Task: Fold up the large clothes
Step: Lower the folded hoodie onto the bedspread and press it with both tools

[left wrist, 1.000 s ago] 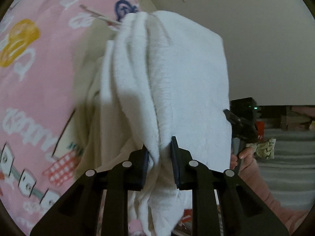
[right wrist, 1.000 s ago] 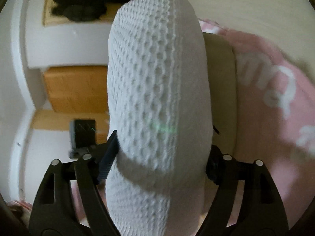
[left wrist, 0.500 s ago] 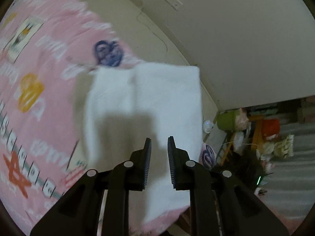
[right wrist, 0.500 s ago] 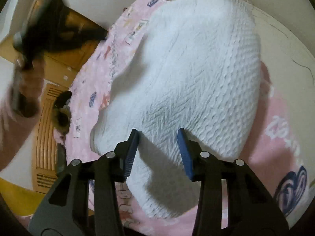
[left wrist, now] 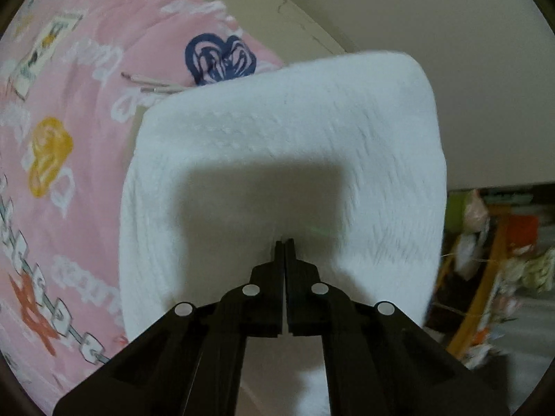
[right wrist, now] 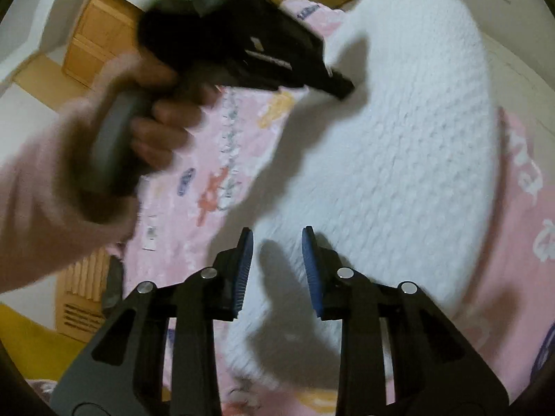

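Pink printed bed cover [left wrist: 69, 159] fills most of both views. On it we see white folded garment [left wrist: 284, 159], lying flat, knit side up in right wrist view. Left hand [right wrist: 163, 118], blurred, grips left tool [left wrist: 284, 242] above garment's far edge. Left tool fully closed, nothing between fingers. Right tool [right wrist: 277, 242] hovers over garment's near end; its jaws have just been closing, now partly apart, blue pads [right wrist: 309, 260] empty, no cloth pinched.
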Action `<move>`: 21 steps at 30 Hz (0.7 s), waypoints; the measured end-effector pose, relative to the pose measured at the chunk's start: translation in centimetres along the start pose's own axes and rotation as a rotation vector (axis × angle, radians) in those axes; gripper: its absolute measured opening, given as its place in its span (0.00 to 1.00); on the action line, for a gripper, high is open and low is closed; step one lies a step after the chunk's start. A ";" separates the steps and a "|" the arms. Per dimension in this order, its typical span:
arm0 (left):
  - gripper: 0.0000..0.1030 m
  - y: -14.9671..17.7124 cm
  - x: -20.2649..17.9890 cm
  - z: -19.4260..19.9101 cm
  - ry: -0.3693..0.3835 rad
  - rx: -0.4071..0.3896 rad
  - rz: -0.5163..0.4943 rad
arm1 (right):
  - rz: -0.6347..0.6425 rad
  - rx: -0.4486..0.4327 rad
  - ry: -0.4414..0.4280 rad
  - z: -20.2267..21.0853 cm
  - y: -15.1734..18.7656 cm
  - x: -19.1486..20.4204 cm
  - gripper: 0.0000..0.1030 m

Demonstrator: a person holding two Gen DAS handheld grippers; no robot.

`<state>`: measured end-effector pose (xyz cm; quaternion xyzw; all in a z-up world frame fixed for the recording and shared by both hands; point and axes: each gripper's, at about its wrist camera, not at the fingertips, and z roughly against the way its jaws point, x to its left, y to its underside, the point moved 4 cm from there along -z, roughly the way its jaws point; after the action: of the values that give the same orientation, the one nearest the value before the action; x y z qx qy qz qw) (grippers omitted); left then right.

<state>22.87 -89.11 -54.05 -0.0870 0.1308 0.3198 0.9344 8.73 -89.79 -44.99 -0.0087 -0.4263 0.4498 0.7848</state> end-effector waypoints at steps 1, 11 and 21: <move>0.03 0.3 -0.3 0.1 -0.026 -0.009 -0.016 | -0.004 -0.028 0.017 0.5 -0.7 -0.1 0.27; 0.03 7.5 1.4 1.5 -0.024 -0.022 0.047 | 0.029 0.062 0.371 -2.1 -4.2 -8.2 0.29; 0.04 16.4 4.2 -1.8 -0.277 -0.021 0.022 | 0.150 0.176 0.324 -4.8 -4.6 -3.9 0.31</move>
<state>15.55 -74.37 -58.28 -0.0506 -0.0017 0.3402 0.9390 14.25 -93.48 -48.76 -0.0441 -0.2514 0.5354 0.8051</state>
